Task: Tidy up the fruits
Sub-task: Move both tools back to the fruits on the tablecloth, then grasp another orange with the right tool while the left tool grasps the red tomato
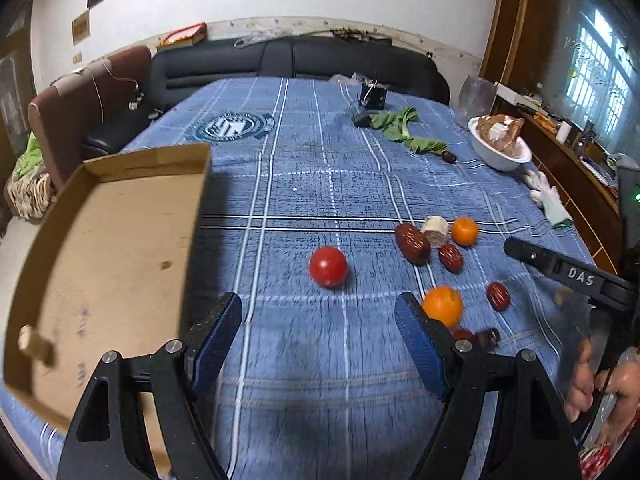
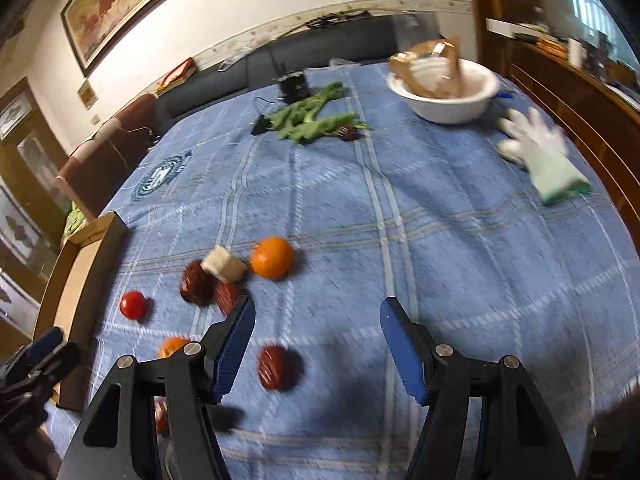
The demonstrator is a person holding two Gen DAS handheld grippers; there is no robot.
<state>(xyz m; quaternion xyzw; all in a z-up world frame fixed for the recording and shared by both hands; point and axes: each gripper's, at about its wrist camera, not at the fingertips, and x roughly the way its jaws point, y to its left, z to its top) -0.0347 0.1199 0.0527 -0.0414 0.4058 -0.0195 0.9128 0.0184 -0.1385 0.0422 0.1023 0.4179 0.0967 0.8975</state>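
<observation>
Fruits lie scattered on the blue checked tablecloth [image 1: 320, 184]. A red tomato [image 1: 328, 266] sits just beyond my left gripper [image 1: 318, 316], which is open and empty. An orange [image 1: 442, 305] lies by its right finger, a second orange [image 1: 464, 231] farther off, with several dark red dates [image 1: 412, 242] and a pale chunk [image 1: 435, 230] between. A shallow cardboard box [image 1: 120, 248] stands at the left with a pale piece [image 1: 34, 344] inside. My right gripper [image 2: 318, 320] is open and empty over the cloth, with one date [image 2: 275, 366] lying below between its fingers and the tomato [image 2: 133, 305] off left.
A white bowl [image 1: 500, 152] holding brown paper stands at the far right, a white glove [image 1: 548, 196] beside it. Green leaves [image 1: 408, 130] and small dark items lie at the far end. A dark sofa and a brown chair border the table.
</observation>
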